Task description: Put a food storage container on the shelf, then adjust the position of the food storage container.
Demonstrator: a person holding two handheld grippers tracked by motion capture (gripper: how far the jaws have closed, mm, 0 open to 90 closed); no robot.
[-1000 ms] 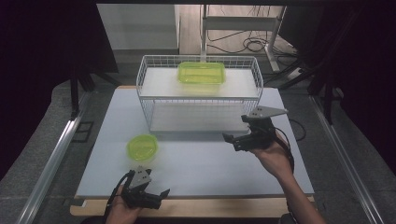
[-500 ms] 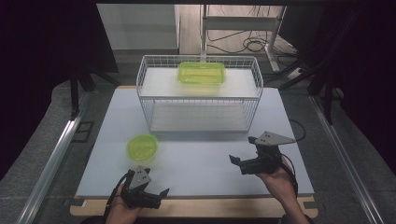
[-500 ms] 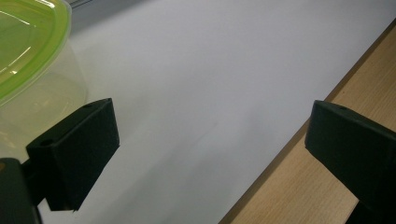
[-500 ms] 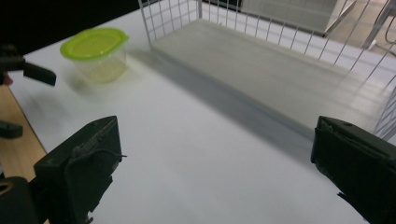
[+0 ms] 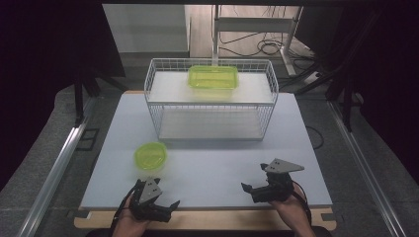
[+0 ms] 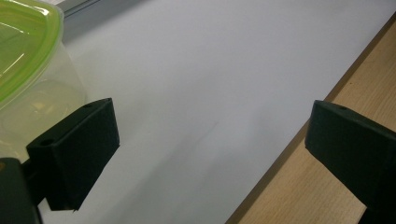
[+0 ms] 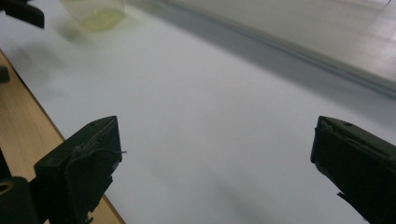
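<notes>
Round green-lidded tub (image 5: pixel 150 157) sits on the tabletop (image 5: pixel 222 168), at 12 o'clock just beyond the left claw (image 5: pixel 165 207). Both claws wide, empty; right claw (image 5: pixel 250 190) well apart. Advise a level approach, jaws straddling the tub below the lid.

No text, label, brand, number or sign can be read anywhere (not on the round tub (image 5: pixel 150 156), the box (image 5: pixel 213 77) on the rack (image 5: pixel 210 106), or the mat (image 5: pixel 207 158)).
</notes>
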